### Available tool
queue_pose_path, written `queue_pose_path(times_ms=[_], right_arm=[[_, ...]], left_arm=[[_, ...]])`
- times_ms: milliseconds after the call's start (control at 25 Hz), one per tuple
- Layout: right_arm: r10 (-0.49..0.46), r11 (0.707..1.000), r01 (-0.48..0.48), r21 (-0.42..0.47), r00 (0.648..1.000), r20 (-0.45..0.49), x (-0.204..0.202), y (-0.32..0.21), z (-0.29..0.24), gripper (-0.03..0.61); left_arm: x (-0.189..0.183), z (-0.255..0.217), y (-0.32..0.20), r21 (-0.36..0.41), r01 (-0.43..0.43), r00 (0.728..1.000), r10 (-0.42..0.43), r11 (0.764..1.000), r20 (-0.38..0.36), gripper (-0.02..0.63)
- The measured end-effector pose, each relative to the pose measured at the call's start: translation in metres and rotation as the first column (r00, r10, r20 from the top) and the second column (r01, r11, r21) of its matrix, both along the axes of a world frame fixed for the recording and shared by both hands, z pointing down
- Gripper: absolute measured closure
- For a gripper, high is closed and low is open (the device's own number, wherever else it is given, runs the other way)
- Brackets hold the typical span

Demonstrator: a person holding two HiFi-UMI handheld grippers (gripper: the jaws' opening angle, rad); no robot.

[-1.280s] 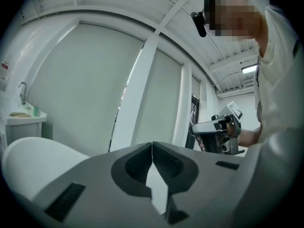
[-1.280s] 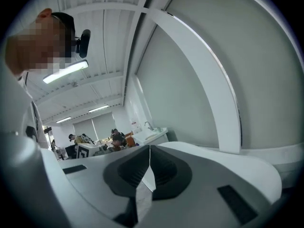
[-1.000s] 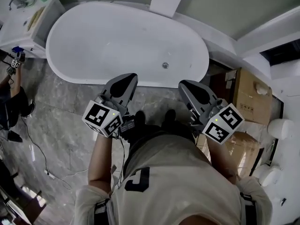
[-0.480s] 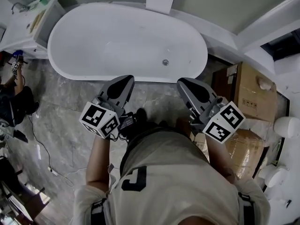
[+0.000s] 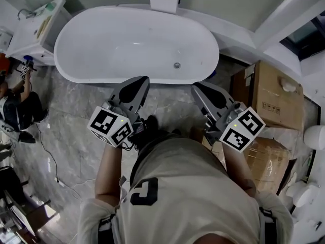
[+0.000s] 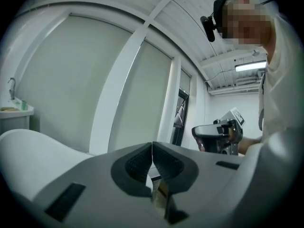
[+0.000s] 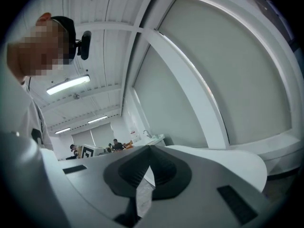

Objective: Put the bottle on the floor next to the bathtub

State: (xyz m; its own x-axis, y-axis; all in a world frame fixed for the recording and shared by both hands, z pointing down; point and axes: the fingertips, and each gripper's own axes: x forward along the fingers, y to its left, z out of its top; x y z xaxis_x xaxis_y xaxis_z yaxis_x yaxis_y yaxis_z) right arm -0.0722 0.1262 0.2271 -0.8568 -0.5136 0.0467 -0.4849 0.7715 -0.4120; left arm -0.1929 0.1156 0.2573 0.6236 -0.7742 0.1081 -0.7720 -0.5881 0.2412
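The white oval bathtub [image 5: 137,39] lies empty across the top of the head view, on a grey marble floor [image 5: 76,126]. My left gripper [image 5: 139,81] and right gripper [image 5: 198,88] point at the tub's near rim from just above the floor strip in front of it. Both are shut with nothing between the jaws. The left gripper view [image 6: 152,148] and the right gripper view [image 7: 148,151] each show the pads meeting, empty. I see no bottle for certain. A small green item [image 5: 49,6] stands on the vanity by the tap, too small to identify.
A white vanity with sink [image 5: 30,29] stands at the tub's left end. Cardboard boxes [image 5: 269,100] fill the floor at the right, with a white fixture [image 5: 315,136] beyond. A person [image 5: 15,105] crouches at the left edge; a cable [image 5: 45,156] trails on the floor.
The view has shifted slightly, so the tub sits a little higher and the crouching person shows more. Both grippers stay shut and in much the same place.
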Motion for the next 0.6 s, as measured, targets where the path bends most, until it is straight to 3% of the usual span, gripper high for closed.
queue_pose_path(times_ms=[120, 240, 600], right_arm=[[0.000, 1.000, 0.001, -0.023, 0.999, 0.051, 0.019, -0.001, -0.001, 0.551], [-0.026, 1.000, 0.026, 0.000, 0.999, 0.041, 0.023, 0.000, -0.003, 0.551], [-0.107, 0.994, 0.107, -0.004, 0.992, 0.067, 0.007, 0.012, 0.000, 0.551]], left_arm=[[0.024, -0.006, 0.010, 0.001, -0.003, 1.000, 0.003, 1.000, 0.025, 0.555], [0.034, -0.017, 0.015, 0.019, 0.017, 0.999, -0.018, 1.000, 0.044, 0.555], [0.008, -0.031, 0.038, 0.023, 0.115, 0.990, -0.117, 0.993, 0.085, 0.555]])
